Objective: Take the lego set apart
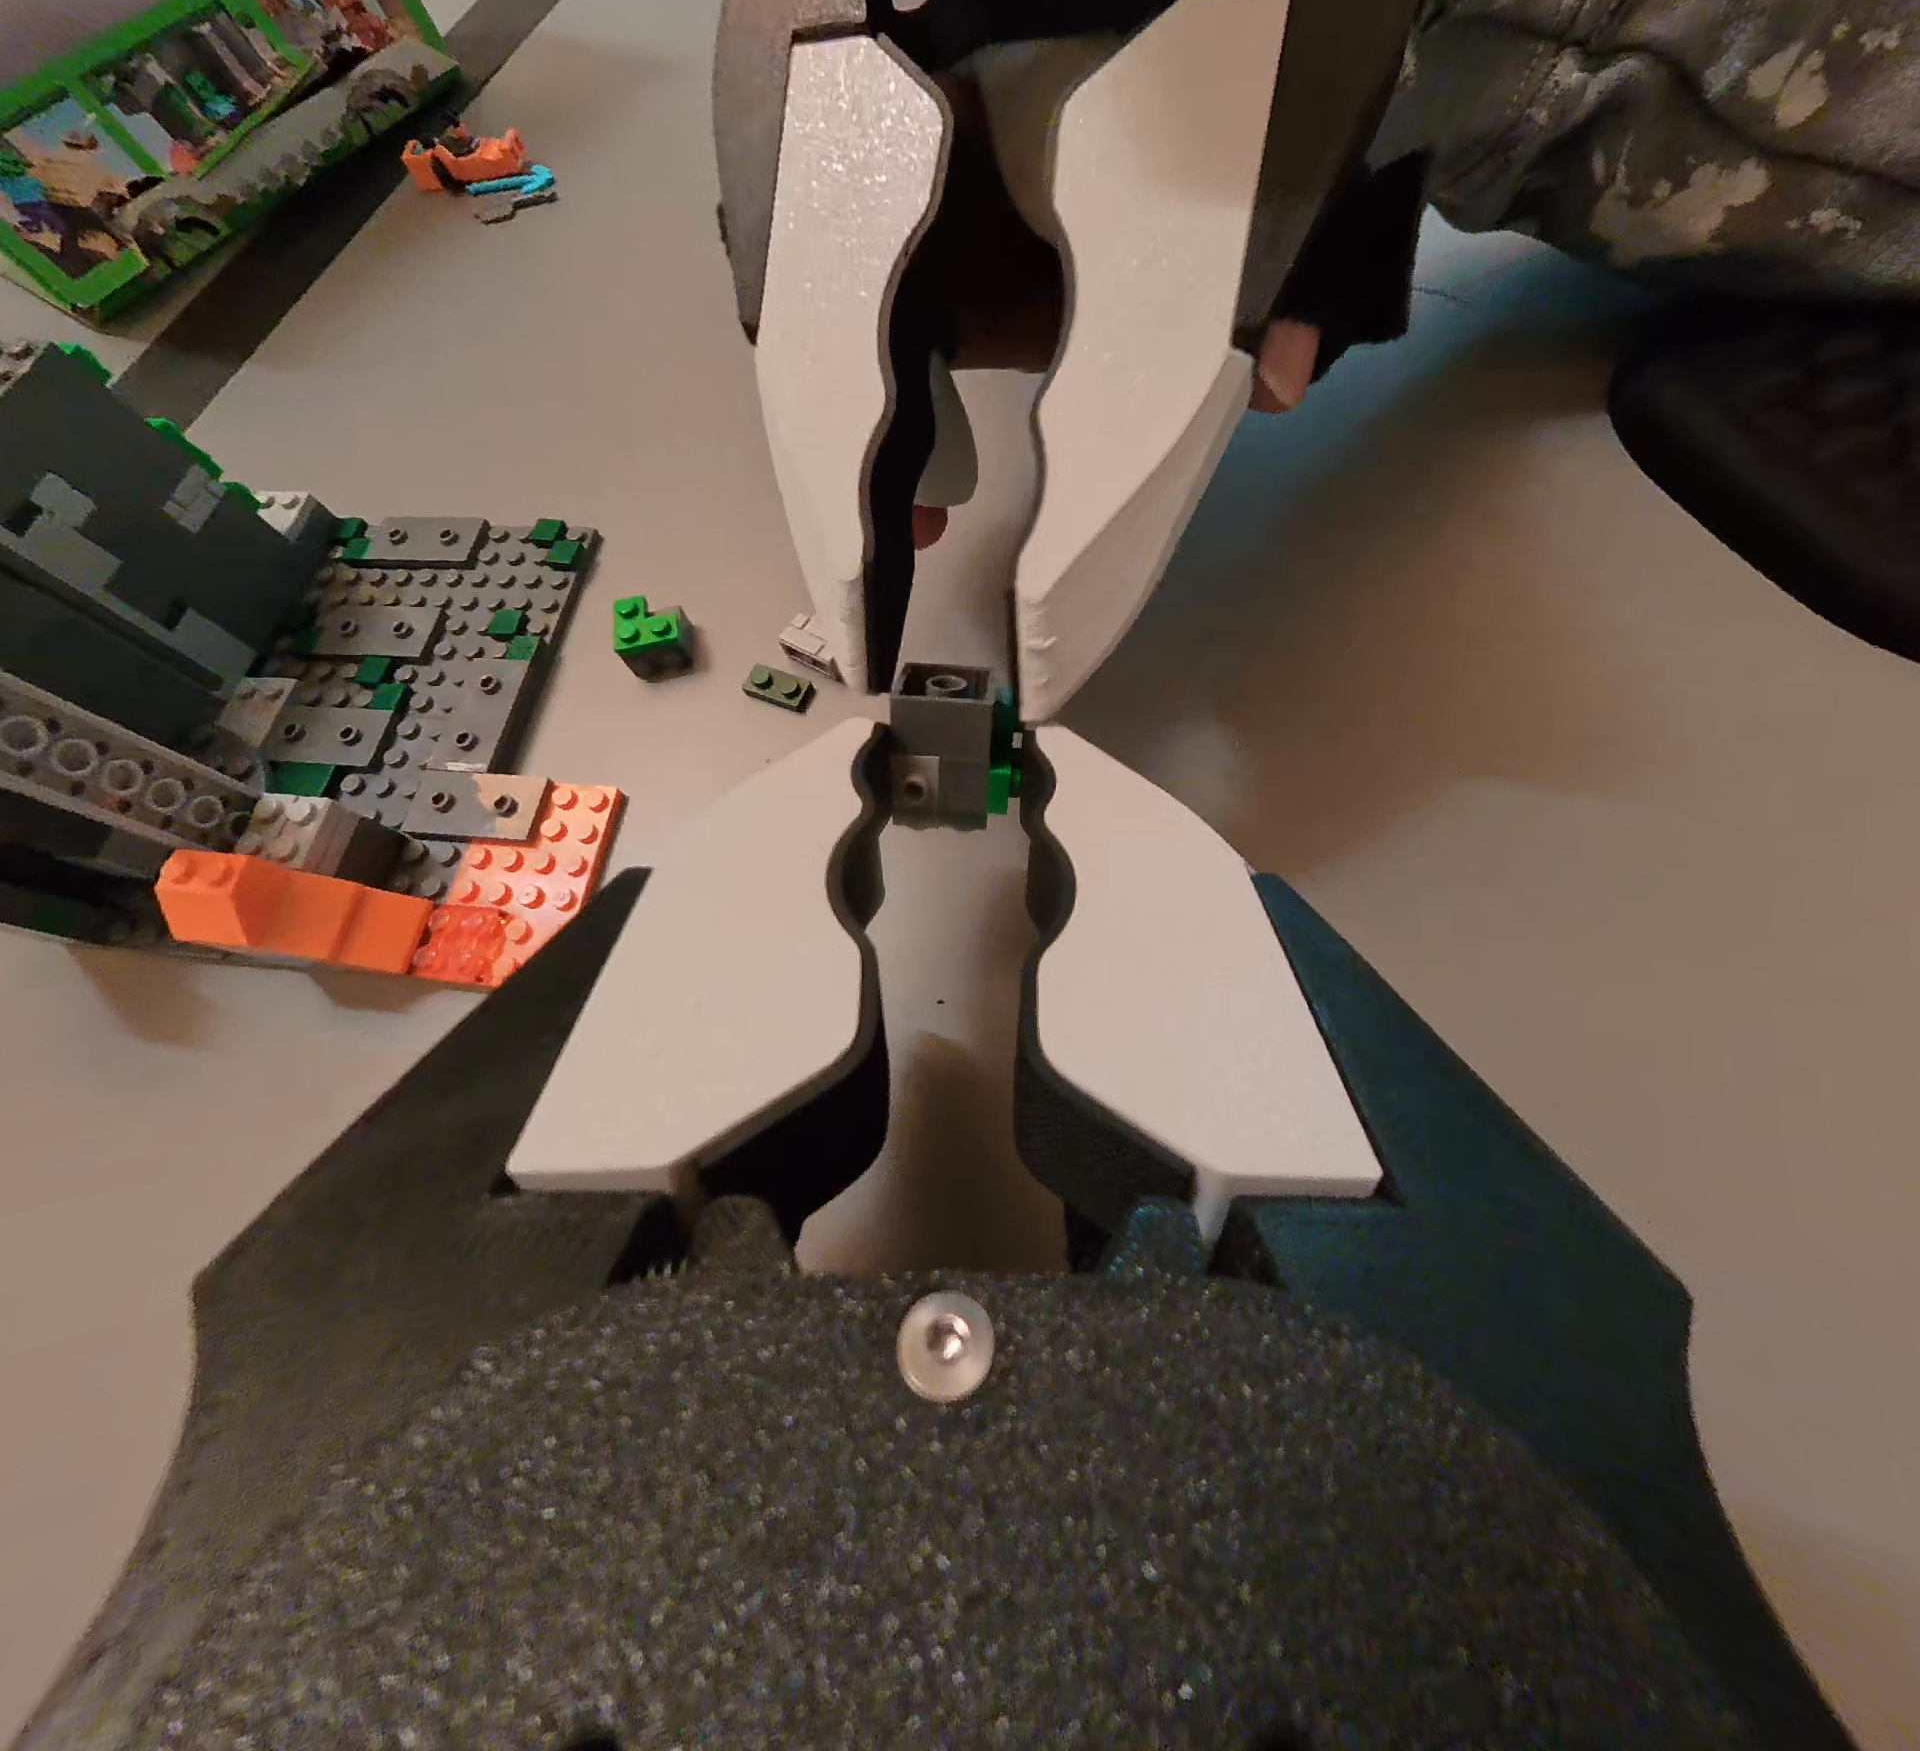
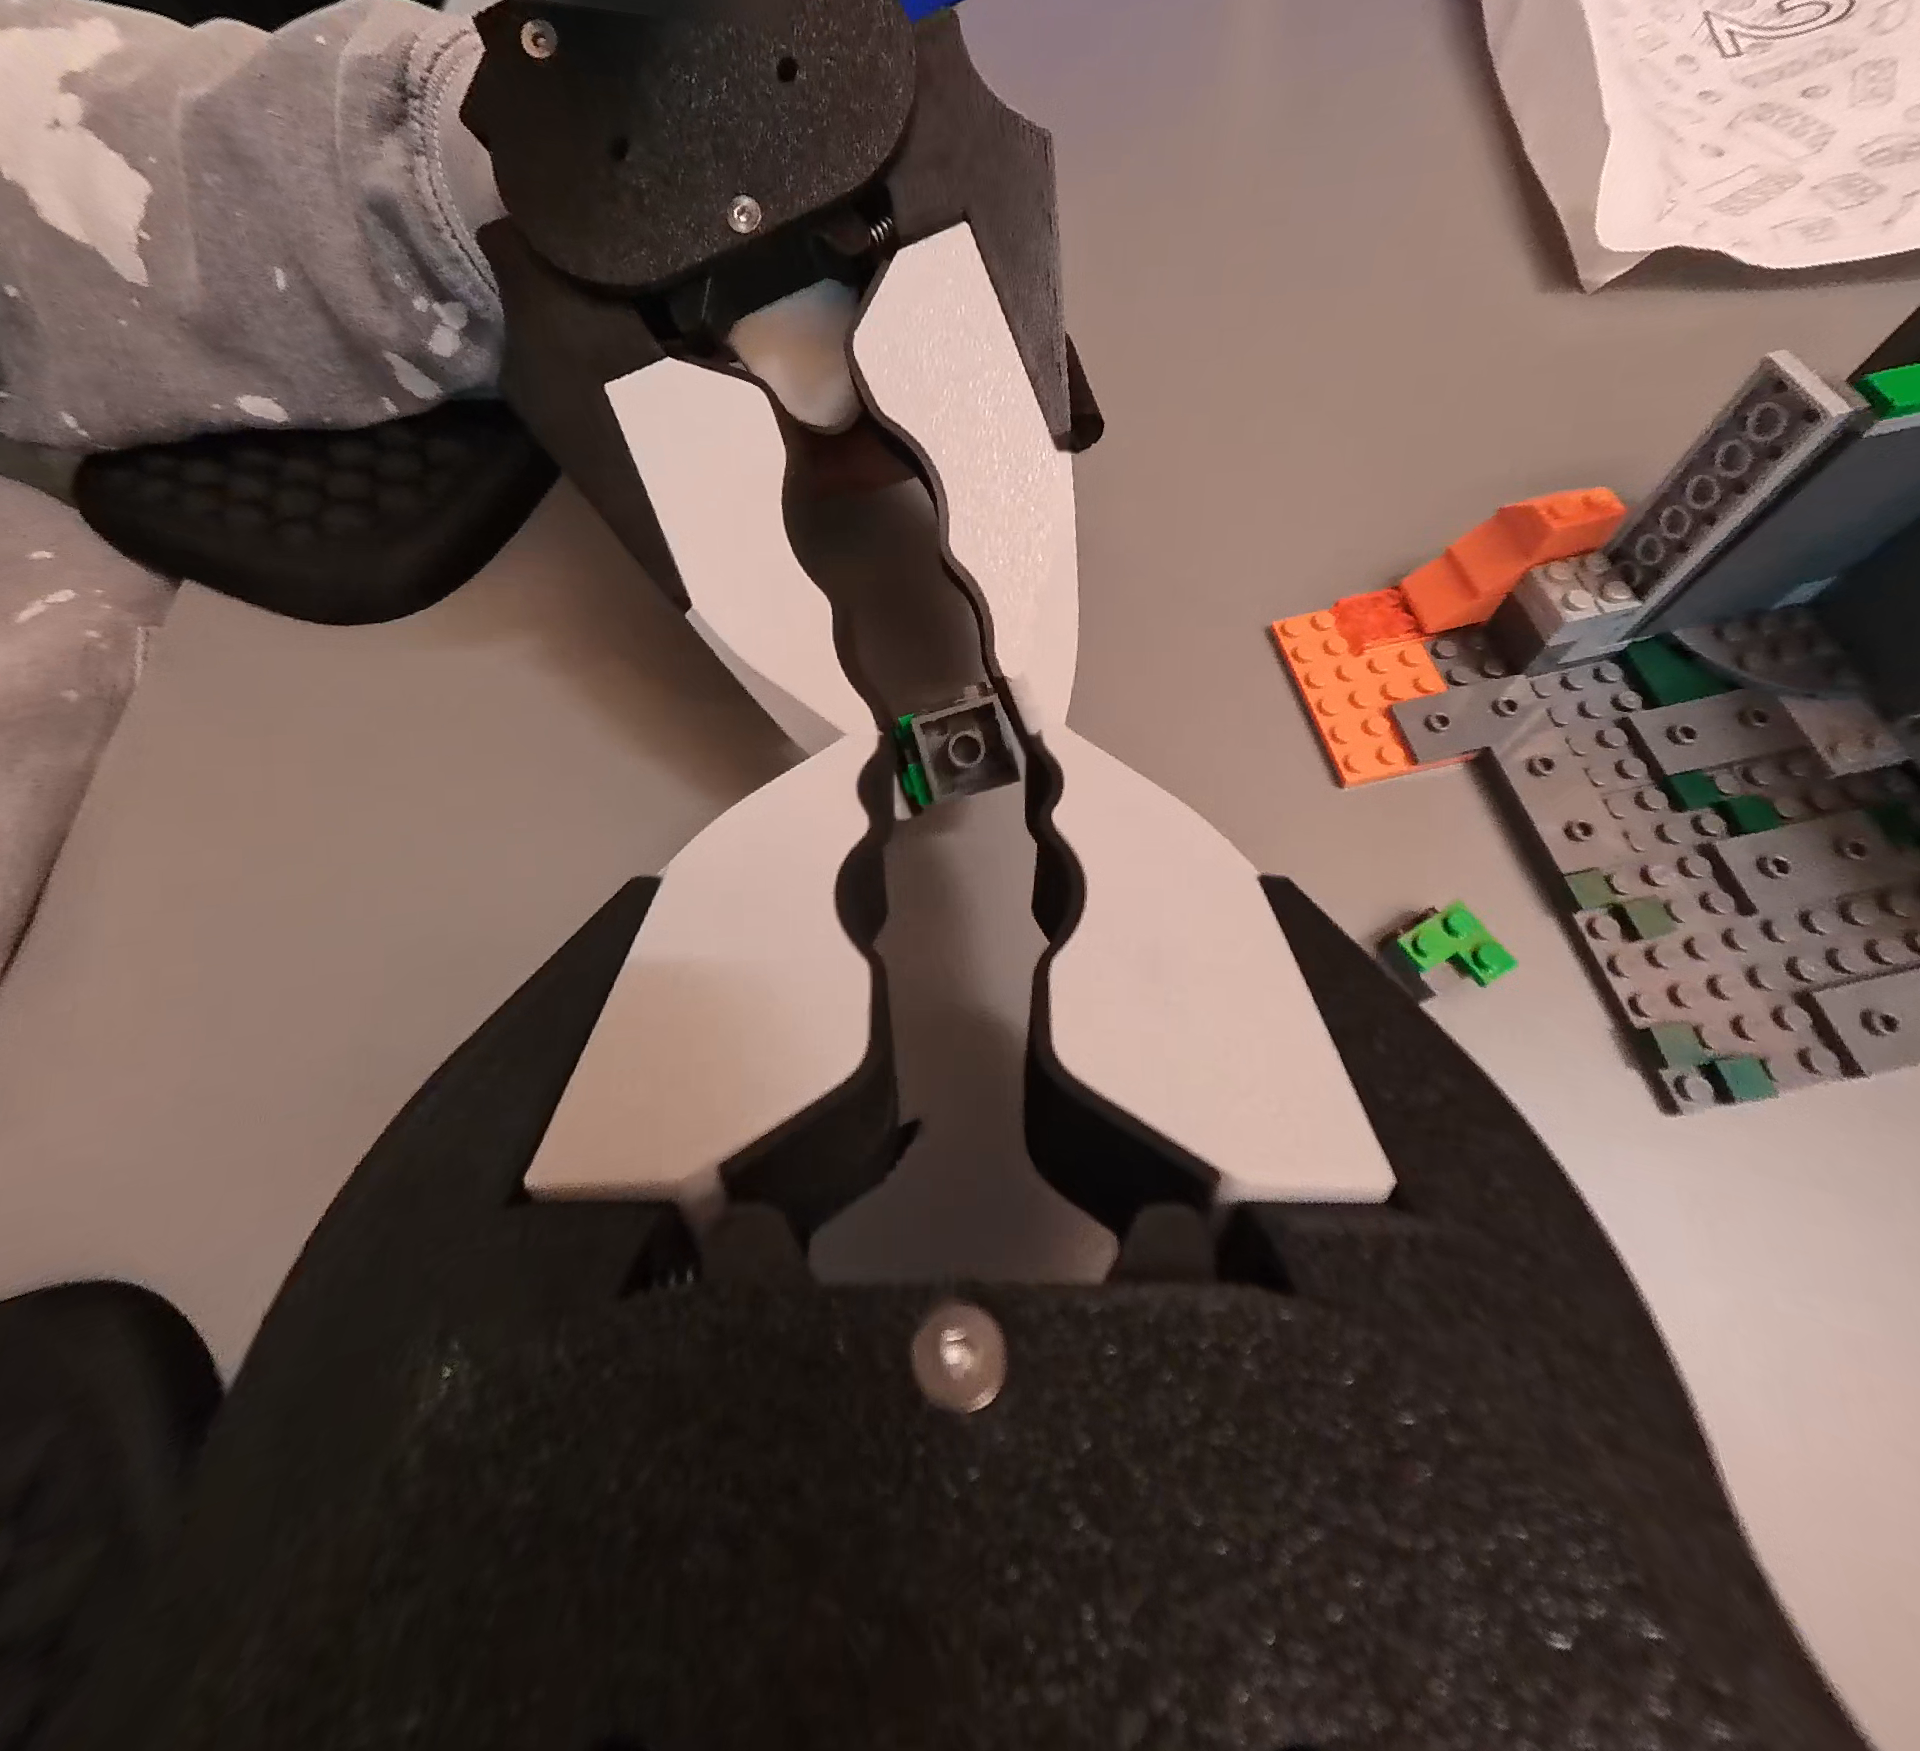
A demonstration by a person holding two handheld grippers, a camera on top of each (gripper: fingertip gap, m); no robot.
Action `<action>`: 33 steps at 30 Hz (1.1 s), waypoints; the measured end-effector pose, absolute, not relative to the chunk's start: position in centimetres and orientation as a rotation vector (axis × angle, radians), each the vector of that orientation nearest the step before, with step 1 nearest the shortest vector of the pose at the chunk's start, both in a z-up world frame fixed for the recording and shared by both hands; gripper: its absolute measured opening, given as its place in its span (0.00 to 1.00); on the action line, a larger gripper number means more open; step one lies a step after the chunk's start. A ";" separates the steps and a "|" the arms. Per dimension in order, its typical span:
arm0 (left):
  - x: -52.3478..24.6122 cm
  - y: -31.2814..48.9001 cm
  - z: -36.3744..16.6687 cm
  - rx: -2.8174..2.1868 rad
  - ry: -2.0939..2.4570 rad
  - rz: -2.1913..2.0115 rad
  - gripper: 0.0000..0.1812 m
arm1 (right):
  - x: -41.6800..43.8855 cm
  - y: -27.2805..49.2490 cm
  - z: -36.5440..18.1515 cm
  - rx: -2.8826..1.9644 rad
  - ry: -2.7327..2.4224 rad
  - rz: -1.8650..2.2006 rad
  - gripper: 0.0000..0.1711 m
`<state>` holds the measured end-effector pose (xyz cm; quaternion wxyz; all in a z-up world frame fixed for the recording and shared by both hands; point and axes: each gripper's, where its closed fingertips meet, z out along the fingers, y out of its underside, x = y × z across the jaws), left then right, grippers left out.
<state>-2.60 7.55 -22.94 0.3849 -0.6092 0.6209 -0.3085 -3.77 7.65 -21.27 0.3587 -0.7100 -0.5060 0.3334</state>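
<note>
At the far left of the left wrist view lay a glossy printed cardboard box with green borders [image 1: 197, 91], and below it the main lego build [image 1: 312, 714]: a dark grey studded baseplate with a walled structure, green tiles, and orange plates and a smooth orange slope at its near corner. Beside it on the pale matte table [image 1: 1455, 766] sat a loose bright green L-shaped stud piece on a grey block [image 1: 649, 636], then a small dark green two-stud plate [image 1: 777, 688] and a small light grey brick [image 1: 810, 643].

In the middle, the small grey brick cluster with green bits on its side [image 1: 940, 745] was held off the table between both tools. The left gripper [image 1: 943, 782], grainy black plastic with smooth white wavy-edged fingers, had its jaws clamped on the cluster's lower half. The right gripper [image 1: 940, 662], facing it, had its jaws closed on the upper grey brick, though the contact on the green side was hard to make out. In the right wrist view the cluster [image 2: 961, 751] showed a single hollow stud.

The step in hand looked like splitting this removed cluster. The next move likely called for a firm hold on both halves and a twist or a pull apart, without letting the small smooth pieces slip.

At the far right was a mottled grey sleeve [image 1: 1683, 39].
</note>
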 end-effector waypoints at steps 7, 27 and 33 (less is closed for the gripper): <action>-2.5 7.1 -22.4 -1.542 1.564 -0.871 0.13 | -3.9 7.5 -20.8 -1.792 -1.317 0.878 0.10; -2.8 7.1 -21.9 -1.572 1.545 -0.925 0.13 | -3.5 7.5 -20.2 -1.772 -1.303 0.873 0.10; -2.9 8.1 -21.6 -1.591 1.482 -0.890 0.13 | -2.7 8.2 -19.8 -1.790 -1.232 0.889 0.12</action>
